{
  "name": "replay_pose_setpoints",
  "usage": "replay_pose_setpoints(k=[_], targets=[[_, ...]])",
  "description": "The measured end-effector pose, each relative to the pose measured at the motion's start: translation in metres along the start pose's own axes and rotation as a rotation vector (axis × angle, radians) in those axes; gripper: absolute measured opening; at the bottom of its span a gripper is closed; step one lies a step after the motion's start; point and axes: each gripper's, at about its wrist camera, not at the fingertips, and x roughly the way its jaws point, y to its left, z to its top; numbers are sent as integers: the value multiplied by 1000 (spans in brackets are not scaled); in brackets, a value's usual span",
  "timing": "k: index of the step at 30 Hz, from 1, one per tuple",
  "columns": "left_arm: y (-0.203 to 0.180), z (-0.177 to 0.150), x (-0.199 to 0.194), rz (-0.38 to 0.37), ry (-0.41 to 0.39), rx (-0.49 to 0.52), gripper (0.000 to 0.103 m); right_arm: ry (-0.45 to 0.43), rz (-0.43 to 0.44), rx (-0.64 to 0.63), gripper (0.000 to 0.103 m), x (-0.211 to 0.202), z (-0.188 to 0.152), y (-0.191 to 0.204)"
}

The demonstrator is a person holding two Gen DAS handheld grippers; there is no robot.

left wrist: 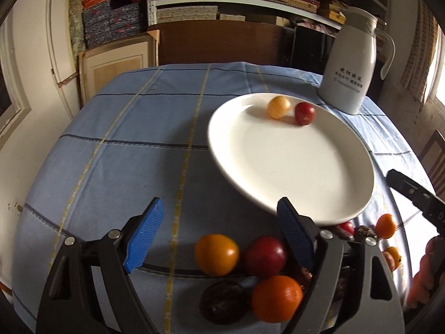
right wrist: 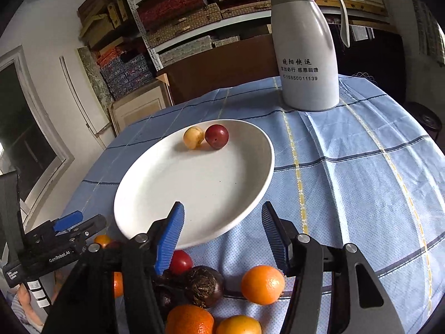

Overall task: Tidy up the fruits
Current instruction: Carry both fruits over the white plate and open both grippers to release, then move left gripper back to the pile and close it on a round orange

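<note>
A white plate (left wrist: 292, 164) (right wrist: 194, 183) lies on the blue checked tablecloth and holds a yellow fruit (left wrist: 278, 107) (right wrist: 193, 137) and a red plum (left wrist: 304, 113) (right wrist: 217, 135) at its far side. Loose fruit lies on the cloth in front of the plate: an orange-yellow fruit (left wrist: 216, 254), a red plum (left wrist: 265, 256), an orange (left wrist: 277, 298), a dark round fruit (left wrist: 225, 301). My left gripper (left wrist: 219, 222) is open above them with nothing between its blue pads. My right gripper (right wrist: 221, 235) is open too, above an orange (right wrist: 262, 284) and a dark fruit (right wrist: 204, 286).
A white thermos jug (left wrist: 351, 64) (right wrist: 307, 47) stands on the cloth behind the plate. The table edge drops off at the left. Shelves of boxes and a cabinet fill the wall behind. A hand holds the left gripper's handle (right wrist: 41, 253) at lower left.
</note>
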Motion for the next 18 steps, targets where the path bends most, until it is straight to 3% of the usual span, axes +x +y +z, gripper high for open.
replay_pose_setpoints(k=[5, 9, 18], targets=[[13, -18, -9, 31, 6, -23, 81, -28, -22, 13, 65, -19, -15, -9], [27, -35, -20, 33, 11, -59, 88, -49, -27, 25, 66, -38, -32, -19], [39, -53, -29, 69, 26, -83, 88, -73, -14, 91, 73, -65, -57, -38]])
